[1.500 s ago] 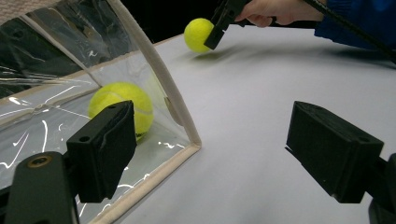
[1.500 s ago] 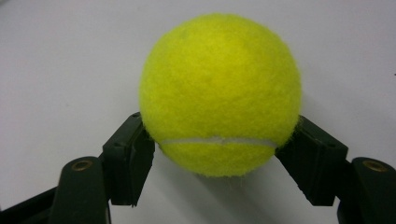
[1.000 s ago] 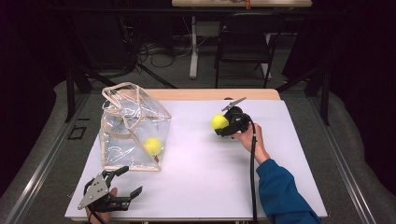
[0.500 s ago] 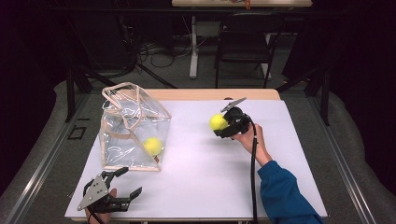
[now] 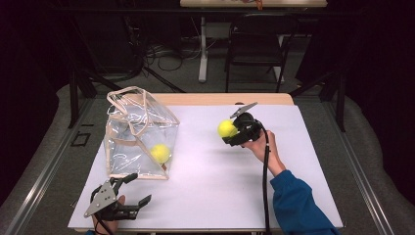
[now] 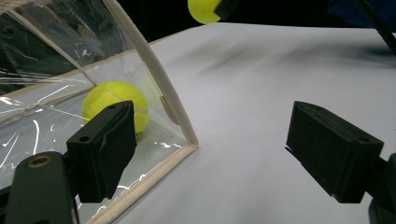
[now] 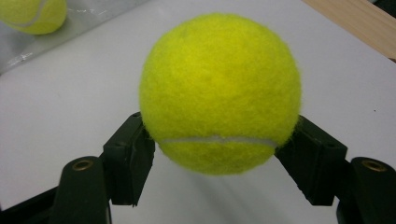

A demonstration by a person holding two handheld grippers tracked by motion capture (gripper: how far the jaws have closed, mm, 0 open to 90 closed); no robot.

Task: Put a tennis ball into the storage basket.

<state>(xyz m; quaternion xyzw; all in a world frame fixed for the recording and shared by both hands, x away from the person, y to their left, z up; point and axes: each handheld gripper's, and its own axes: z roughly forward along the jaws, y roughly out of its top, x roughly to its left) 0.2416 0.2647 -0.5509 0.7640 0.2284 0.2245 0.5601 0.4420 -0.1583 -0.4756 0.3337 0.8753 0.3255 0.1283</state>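
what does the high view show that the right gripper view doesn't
High view alone: the whole clear bag, the open left gripper at the near table edge, and a chair behind the table. Right gripper view alone: the white seam on the held ball. Both: the right gripper shut on that ball, and a second ball.

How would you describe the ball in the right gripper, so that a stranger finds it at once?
On the white table, look right of the clear bag, where a hand in a blue sleeve holds the right gripper. The yellow ball sits between its jaws, above the table. The other ball lies inside the bag.
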